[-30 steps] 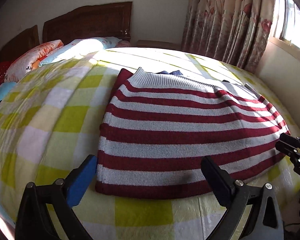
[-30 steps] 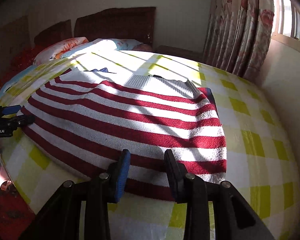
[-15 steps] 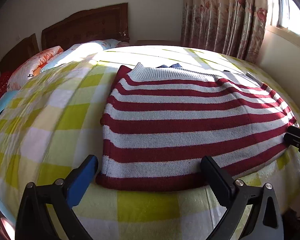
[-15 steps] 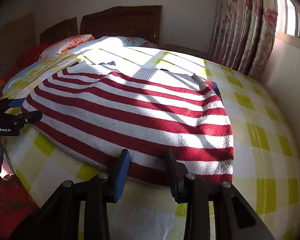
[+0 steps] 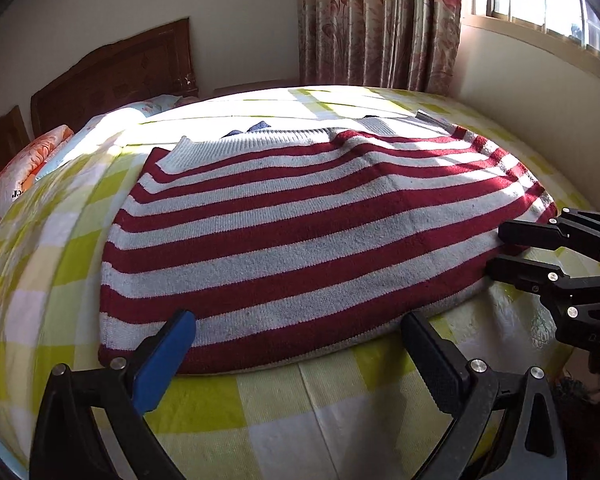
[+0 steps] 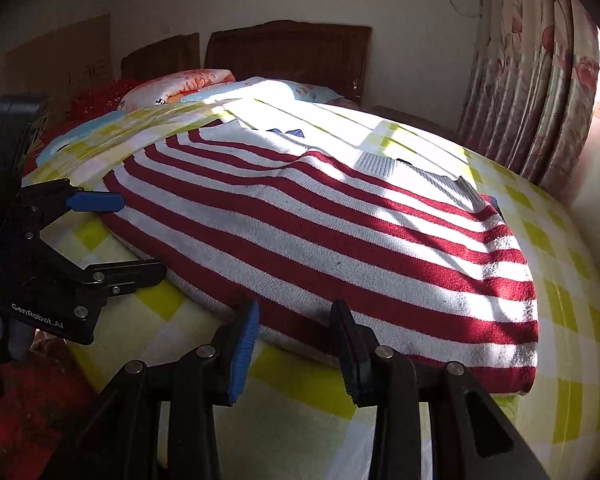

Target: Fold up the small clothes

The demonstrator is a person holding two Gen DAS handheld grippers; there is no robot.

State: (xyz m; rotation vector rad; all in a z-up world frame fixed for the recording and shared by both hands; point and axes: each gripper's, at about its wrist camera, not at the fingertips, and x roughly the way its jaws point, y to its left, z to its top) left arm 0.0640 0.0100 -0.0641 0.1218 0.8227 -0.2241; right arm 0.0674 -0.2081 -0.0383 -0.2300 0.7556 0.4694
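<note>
the striped sweater [image 5: 308, 232] lies flat on the bed [image 5: 340, 412], over the yellow-checked sheet, already doubled into a rough rectangle with its ribbed hem [image 5: 244, 144] toward the headboard [image 5: 112, 76]. the step in hand looks like the approach for the next fold, with both grippers coming to the near edge. the left gripper [image 5: 296, 360] stands wide, its blue pad just over the near left corner and nothing between the jaws. the right gripper [image 6: 292, 344] is narrower and opening, its fingertips at the near edge of the knit toward the right side; whether they already touch the cloth is hard to tell, but nothing is pinched. next, each gripper likely needs to slide a finger under the edge, pinch all layers, and lift evenly so the fold carries toward the headboard without bunching.
</note>
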